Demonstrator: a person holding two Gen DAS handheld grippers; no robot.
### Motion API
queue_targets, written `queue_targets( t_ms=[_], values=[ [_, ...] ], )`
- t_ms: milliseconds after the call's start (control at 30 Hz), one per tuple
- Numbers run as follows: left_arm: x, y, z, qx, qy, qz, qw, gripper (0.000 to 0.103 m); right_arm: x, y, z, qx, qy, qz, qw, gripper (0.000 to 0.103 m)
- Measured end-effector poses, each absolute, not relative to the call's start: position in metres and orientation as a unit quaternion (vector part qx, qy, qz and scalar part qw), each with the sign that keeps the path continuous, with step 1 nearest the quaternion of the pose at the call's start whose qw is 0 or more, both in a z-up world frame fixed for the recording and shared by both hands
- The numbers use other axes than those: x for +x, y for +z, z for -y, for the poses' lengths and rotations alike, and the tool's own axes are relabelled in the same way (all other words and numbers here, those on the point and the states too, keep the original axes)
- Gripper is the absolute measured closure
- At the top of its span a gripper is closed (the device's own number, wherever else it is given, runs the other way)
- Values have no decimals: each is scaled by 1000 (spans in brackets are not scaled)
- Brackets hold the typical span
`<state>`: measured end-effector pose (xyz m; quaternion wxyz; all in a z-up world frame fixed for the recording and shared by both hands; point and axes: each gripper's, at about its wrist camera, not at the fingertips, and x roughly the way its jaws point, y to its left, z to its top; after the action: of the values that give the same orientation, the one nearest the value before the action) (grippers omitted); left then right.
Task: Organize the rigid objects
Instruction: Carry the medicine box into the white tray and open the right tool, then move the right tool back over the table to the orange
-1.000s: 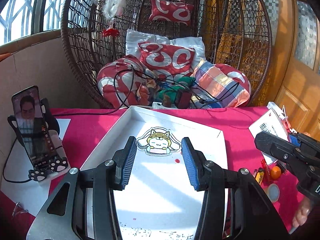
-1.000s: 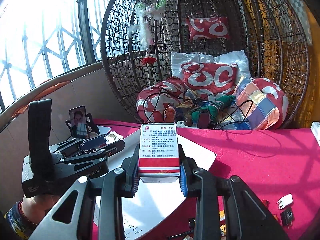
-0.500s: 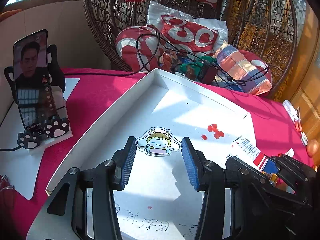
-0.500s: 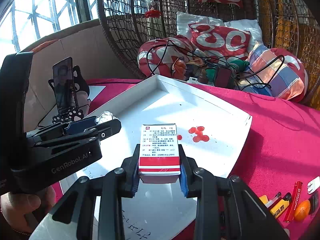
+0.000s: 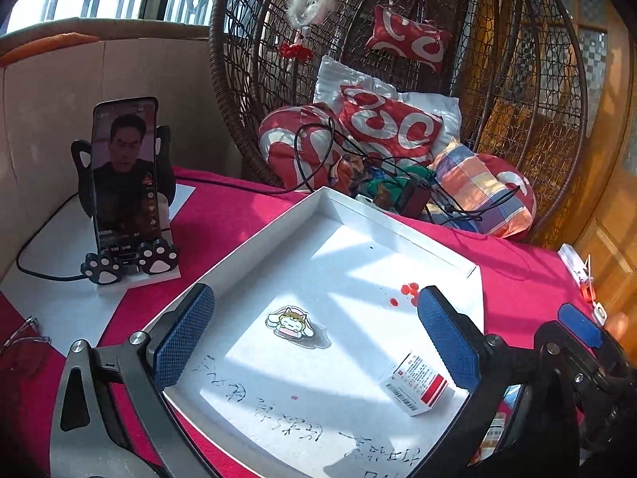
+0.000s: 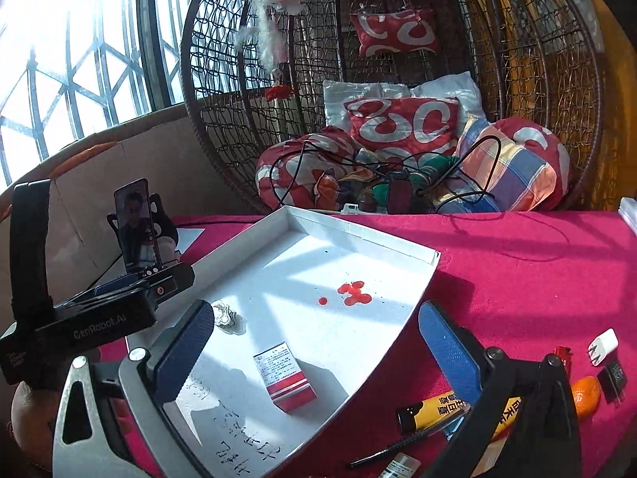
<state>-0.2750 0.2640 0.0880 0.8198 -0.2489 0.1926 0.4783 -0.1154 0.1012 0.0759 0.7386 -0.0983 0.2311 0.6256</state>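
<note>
A white tray (image 5: 398, 231) lies on the red cloth; it also shows in the right wrist view (image 6: 366, 235). In it lie a cartoon cat charm (image 5: 291, 322), seen edge-on in the right wrist view (image 6: 227, 316), and a red-and-white medicine box (image 5: 418, 384), also in the right wrist view (image 6: 284, 376). My left gripper (image 5: 314, 336) is open and empty above the charm. My right gripper (image 6: 314, 350) is open and empty above the box. Each gripper shows at the edge of the other's view.
A phone on a paw stand (image 5: 123, 195) stands left of the tray. Right of the tray lie a yellow tube (image 6: 450, 408), a pen (image 6: 394, 448), an orange (image 6: 585, 396), a white plug (image 6: 603, 346) and a red lighter (image 6: 565, 358). A wicker chair (image 6: 398, 79) with cushions stands behind.
Both grippers opened and drew back. The left let go of the cat charm and the right let go of the medicine box; both now lie in the tray.
</note>
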Motion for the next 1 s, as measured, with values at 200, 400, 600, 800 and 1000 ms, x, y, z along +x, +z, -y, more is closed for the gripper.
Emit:
queue_targets(
  t_ms=[200, 400, 600, 800, 1000],
  values=[
    [-264, 109, -233, -215, 455, -178, 846, 0, -109, 126, -39, -16, 607, -124, 785, 0],
    [-251, 127, -208, -191, 425, -159, 870, 0, -98, 157, 2, 29, 561, -69, 824, 0],
    [-245, 134, -192, -166, 393, -140, 894, 0, -78, 150, 17, 51, 562, -90, 820, 0],
    [-239, 133, -185, -175, 379, -138, 898, 0, -66, 150, 42, 86, 544, -76, 831, 0],
    [-232, 131, -176, -168, 368, -144, 903, 0, -61, 146, 53, 81, 528, -69, 843, 0]
  ],
)
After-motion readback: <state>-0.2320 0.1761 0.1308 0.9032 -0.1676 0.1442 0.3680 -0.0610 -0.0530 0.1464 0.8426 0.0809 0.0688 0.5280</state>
